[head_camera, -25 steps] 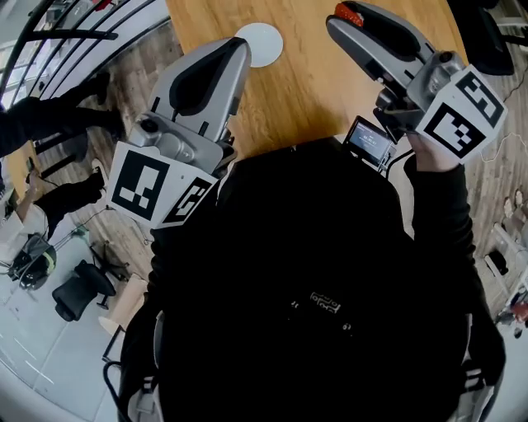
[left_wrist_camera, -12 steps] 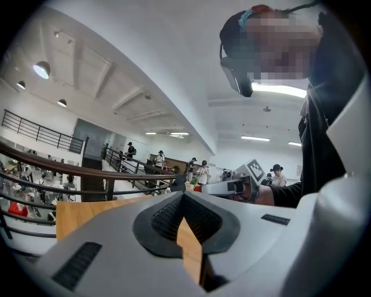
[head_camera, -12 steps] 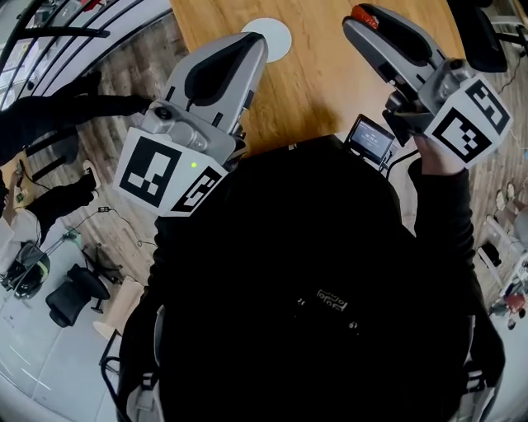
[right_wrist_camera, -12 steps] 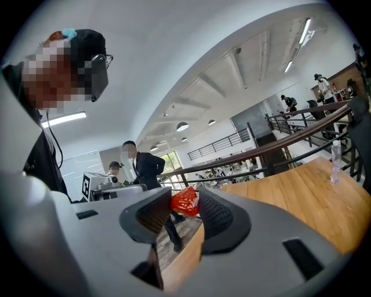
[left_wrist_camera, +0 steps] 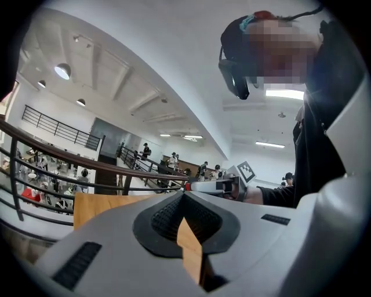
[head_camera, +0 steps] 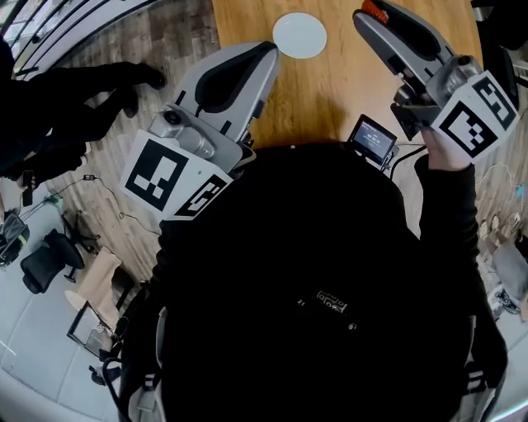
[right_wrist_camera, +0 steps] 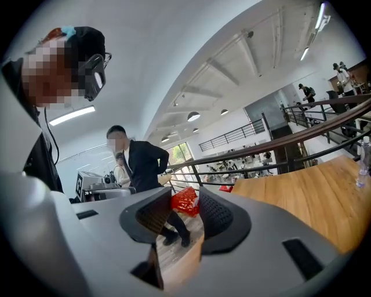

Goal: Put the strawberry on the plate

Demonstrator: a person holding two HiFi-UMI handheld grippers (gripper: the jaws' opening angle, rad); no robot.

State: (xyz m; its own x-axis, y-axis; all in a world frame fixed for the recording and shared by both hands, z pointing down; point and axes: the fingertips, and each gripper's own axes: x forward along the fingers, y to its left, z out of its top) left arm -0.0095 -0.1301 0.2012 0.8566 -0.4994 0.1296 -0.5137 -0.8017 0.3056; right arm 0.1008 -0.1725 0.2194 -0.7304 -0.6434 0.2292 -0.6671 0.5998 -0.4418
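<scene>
A white round plate (head_camera: 299, 35) lies on the wooden table (head_camera: 346, 91) at the top of the head view. My right gripper (head_camera: 369, 14) is raised over the table to the plate's right, shut on a red strawberry (head_camera: 374, 11) at its tip. In the right gripper view the strawberry (right_wrist_camera: 185, 201) sits pinched between the dark pads of that gripper (right_wrist_camera: 184, 204). My left gripper (head_camera: 266, 51) is held up near the plate's left side. Its jaws meet at the tip with nothing between them, as the left gripper view shows (left_wrist_camera: 184, 196).
A small device with a screen (head_camera: 372, 138) hangs at the table's near edge. A dark-sleeved person (head_camera: 74, 99) stands on the wood floor at left, with office chairs (head_camera: 45, 260) below. Another person in a dark suit (right_wrist_camera: 142, 165) stands beyond the right gripper, by a railing (right_wrist_camera: 278, 145).
The plate and table have slid right in the head view. Both grippers have shifted slightly right and up, and the strawberry has stayed in the right gripper.
</scene>
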